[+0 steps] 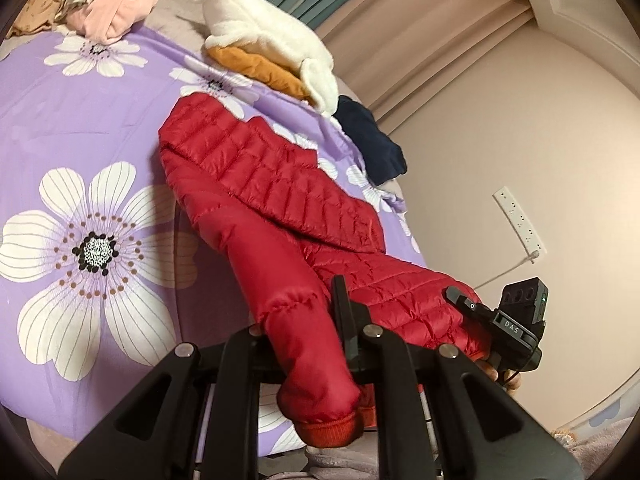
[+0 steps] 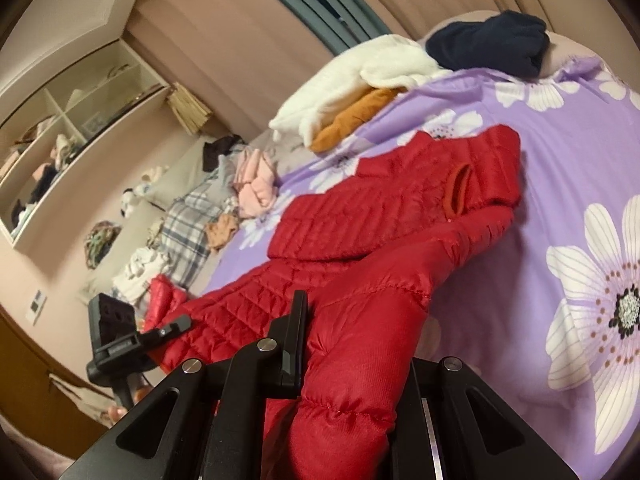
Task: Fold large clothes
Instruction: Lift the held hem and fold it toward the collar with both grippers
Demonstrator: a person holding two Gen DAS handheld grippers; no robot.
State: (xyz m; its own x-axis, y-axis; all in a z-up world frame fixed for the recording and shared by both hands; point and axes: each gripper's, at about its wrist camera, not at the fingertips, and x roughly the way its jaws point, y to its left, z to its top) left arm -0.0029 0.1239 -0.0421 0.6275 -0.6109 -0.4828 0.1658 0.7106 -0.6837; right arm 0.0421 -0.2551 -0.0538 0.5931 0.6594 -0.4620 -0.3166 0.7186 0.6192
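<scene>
While both tools clench its near end, the left tool and right tool each gripping part of it, the red jacket trails onto the bed: light, soft, slippery quilting, probably best held at seams or cuffs.

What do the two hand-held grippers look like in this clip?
Both are matte black plastic. Each wrist view shows angular linkage arms with triangular cut-outs and round silver pivot pins. The right hand-held gripper carries a boxy black module with a small green light and a white "DAS" label. The left hand-held gripper has the same module. No sleeves are visible.
</scene>
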